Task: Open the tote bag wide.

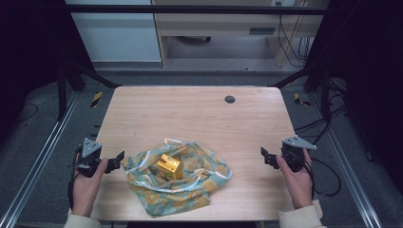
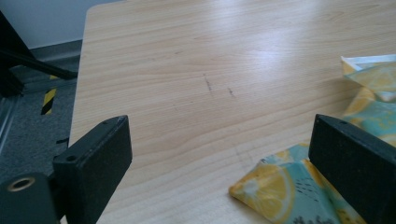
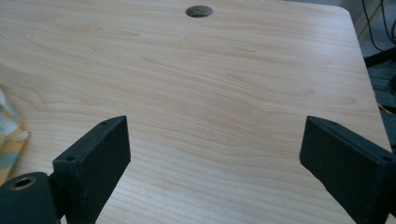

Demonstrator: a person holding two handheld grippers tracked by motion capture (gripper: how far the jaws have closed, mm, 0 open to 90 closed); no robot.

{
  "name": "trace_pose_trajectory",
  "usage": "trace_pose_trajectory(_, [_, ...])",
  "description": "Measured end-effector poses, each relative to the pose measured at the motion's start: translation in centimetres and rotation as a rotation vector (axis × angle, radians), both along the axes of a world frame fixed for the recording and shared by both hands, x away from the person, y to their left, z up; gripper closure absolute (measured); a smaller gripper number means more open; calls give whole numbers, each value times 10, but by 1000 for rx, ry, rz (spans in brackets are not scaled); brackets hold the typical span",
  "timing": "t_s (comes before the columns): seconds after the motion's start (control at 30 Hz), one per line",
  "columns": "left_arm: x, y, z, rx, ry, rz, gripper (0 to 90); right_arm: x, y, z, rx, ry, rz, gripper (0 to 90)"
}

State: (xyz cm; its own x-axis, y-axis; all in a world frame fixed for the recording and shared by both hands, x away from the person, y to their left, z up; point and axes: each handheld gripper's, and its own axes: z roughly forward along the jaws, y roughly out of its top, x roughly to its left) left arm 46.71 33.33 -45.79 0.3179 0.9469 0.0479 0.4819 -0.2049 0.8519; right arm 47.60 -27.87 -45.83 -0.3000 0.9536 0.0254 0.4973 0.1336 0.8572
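Note:
A lemon-print cloth bag (image 1: 183, 183) in teal and yellow lies crumpled on the wooden table (image 1: 199, 114) near the front middle. A small yellow box (image 1: 169, 164) rests on top of it. My left gripper (image 1: 118, 160) hovers at the table's left edge, open, with its tip just beside the bag's left corner (image 2: 266, 186). My right gripper (image 1: 266, 156) is open too, off to the right of the bag with bare wood between its jaws. A sliver of the bag (image 3: 9, 135) shows at the left in the right gripper view.
A round cable hole (image 1: 230, 99) sits at the far right of the table (image 3: 199, 10). Metal frame rails run along both sides of the table, and cables lie on the floor at the right. Desks and a wall panel stand beyond.

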Motion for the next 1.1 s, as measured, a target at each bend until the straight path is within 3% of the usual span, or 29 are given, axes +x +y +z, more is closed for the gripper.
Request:
trace_pose_trajectory(0.43, [21,17,-10,15,8,28,69,12,-15,-16,-18,59,-61,92])
trace_pose_trajectory(0.63, [22,18,-12,34,25,33,69,21,-23,-21,-2,44,-119,107])
trace_pose_trajectory(0.8, [21,11,-11,44,27,5,69,21,-19,-24,-4,60,-82,97])
trace_pose_trajectory(0.93, [20,5,-13,72,63,-8,69,21,-11,-26,-16,100,-46,95])
trace_pose_trajectory(1.0, [20,4,-14,66,79,-13,69,20,-10,-25,-31,95,-55,108])
trace_pose_trajectory(1.1, [19,4,-13,66,97,-18,68,19,-11,-25,-13,103,-57,105])
